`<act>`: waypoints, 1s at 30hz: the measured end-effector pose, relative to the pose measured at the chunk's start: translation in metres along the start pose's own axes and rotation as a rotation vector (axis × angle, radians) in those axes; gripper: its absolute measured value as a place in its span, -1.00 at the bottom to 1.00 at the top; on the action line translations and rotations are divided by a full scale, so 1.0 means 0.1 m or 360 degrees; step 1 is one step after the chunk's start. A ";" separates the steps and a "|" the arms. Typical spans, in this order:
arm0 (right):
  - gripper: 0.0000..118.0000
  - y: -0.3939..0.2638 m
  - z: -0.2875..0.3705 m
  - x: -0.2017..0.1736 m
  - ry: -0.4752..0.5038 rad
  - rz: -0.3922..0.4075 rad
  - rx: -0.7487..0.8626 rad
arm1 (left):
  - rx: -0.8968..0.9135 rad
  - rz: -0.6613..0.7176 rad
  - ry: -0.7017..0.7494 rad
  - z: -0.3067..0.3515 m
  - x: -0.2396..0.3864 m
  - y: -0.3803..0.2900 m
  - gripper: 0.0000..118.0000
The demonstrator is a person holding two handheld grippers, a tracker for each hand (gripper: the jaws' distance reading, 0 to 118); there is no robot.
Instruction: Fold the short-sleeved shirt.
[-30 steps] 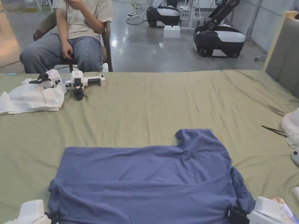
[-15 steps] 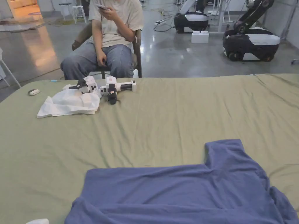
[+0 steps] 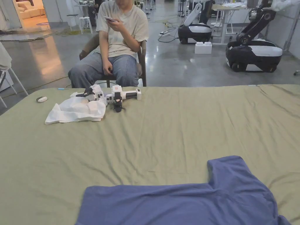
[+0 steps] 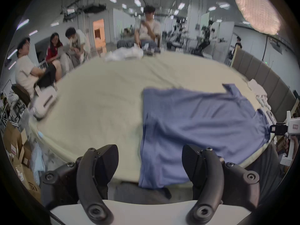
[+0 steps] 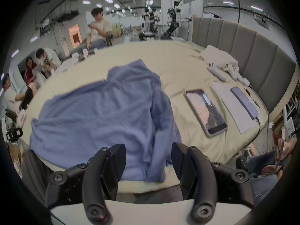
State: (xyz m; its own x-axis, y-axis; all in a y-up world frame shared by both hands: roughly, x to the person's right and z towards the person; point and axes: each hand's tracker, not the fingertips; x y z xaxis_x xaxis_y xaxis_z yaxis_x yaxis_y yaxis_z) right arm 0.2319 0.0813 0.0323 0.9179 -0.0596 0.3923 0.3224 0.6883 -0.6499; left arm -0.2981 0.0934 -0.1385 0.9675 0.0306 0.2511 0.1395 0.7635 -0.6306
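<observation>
The left gripper point(image 4: 150, 162) hangs at the near edge of the pale green sheet-covered bed point(image 4: 103, 108), its two black curved jaws spread wide with nothing between them. A blue short-sleeved cotton shirt point(image 4: 199, 124) lies flat ahead, its hem drooping over the edge. The right gripper point(image 4: 274, 129) sits beside the shirt's far side.

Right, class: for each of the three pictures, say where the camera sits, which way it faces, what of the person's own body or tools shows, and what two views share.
Head view: from the person's head, facing across the bed to a seated person; blue shirt at bottom.
Left gripper view: low at the bed's near edge, left of the shirt; left gripper, jaws apart.
Right gripper view: low, by the shirt's right side; right gripper, jaws apart.
Shared: both gripper views show the shirt's hem hanging over the edge.
</observation>
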 end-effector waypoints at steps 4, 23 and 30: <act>0.05 0.19 0.35 -0.11 0.0108 0.0009 0.0276 | 0.0386 -0.0010 -0.0063 0.47 0.21 0.27 0.40; -1.00 0.30 0.66 -0.67 0.0298 0.0236 0.0566 | 0.0608 -0.0087 -0.0163 0.92 0.74 0.41 -1.00; -1.00 0.31 0.54 -0.61 0.0317 0.0184 0.0516 | 0.0511 0.0042 -0.0158 0.35 0.47 0.72 -0.81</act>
State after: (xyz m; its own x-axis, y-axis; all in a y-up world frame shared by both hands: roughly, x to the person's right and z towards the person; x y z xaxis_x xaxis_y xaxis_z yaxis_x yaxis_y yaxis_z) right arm 0.1733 0.1449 0.0234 0.9811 -0.0854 0.1737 0.1536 0.8894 -0.4305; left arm -0.2498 0.1718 -0.1465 0.9425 0.1036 0.3178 0.0258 0.9254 -0.3782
